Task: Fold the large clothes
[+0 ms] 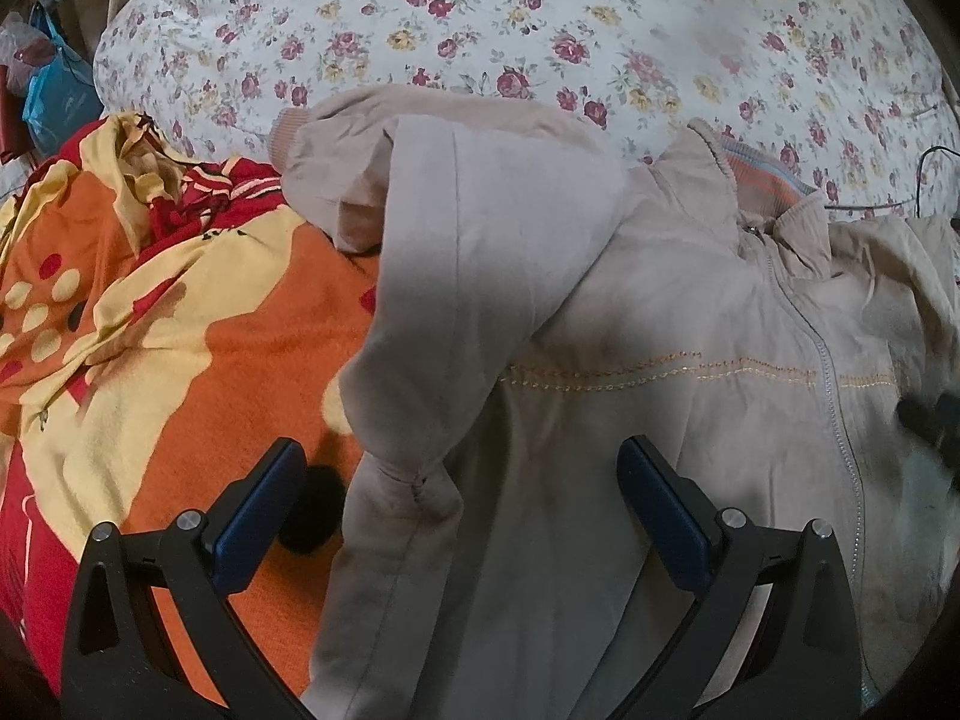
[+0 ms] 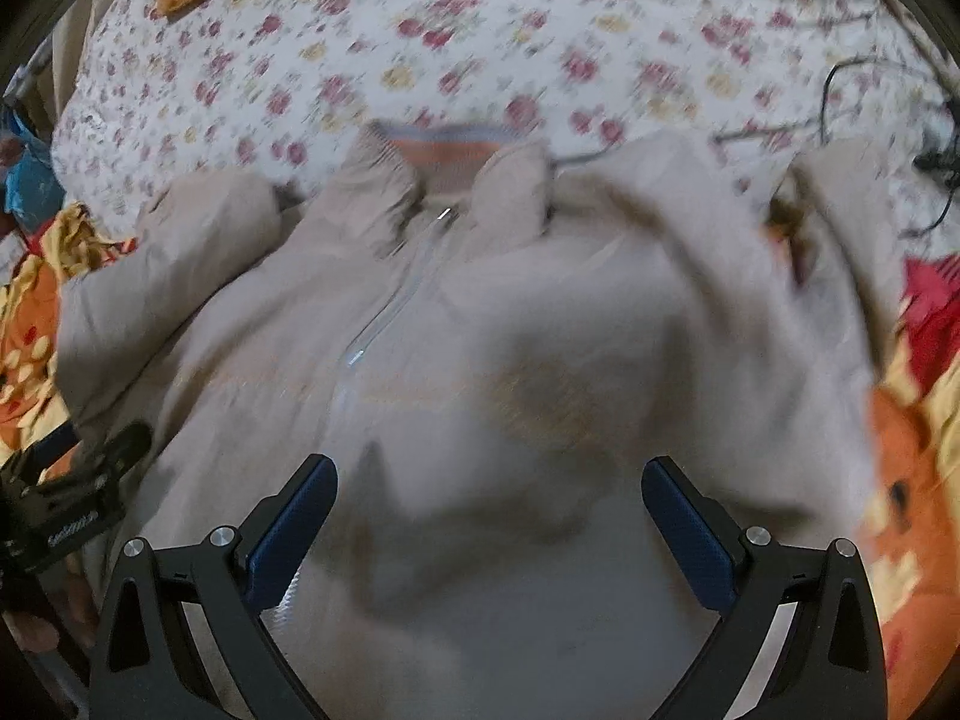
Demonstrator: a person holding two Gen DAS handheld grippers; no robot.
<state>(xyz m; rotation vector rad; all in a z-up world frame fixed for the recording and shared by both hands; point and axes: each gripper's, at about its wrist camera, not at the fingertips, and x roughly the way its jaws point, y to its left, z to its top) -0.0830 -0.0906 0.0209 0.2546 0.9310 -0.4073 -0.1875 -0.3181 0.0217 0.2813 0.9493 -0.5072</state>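
Observation:
A beige zip-up jacket (image 1: 660, 312) lies front-up on the bed, collar toward the floral sheet. Its sleeve (image 1: 468, 252) is folded inward over the chest and bunched near the cuff. My left gripper (image 1: 459, 471) hovers open over the jacket's left side seam, nothing between its blue pads. The right wrist view is blurred by motion. It shows the same jacket (image 2: 480, 330) with the zipper (image 2: 372, 324) running up to the collar. My right gripper (image 2: 489, 489) is open above the lower front of the jacket and holds nothing. The left gripper (image 2: 90, 468) appears at that view's left edge.
An orange, yellow and red blanket (image 1: 150, 312) lies under and left of the jacket, and also shows at the right (image 2: 918, 450). A floral sheet (image 1: 540, 18) covers the bed beyond. A black cable (image 2: 840, 96) lies at the far right. Blue bags (image 1: 54, 90) sit at the far left.

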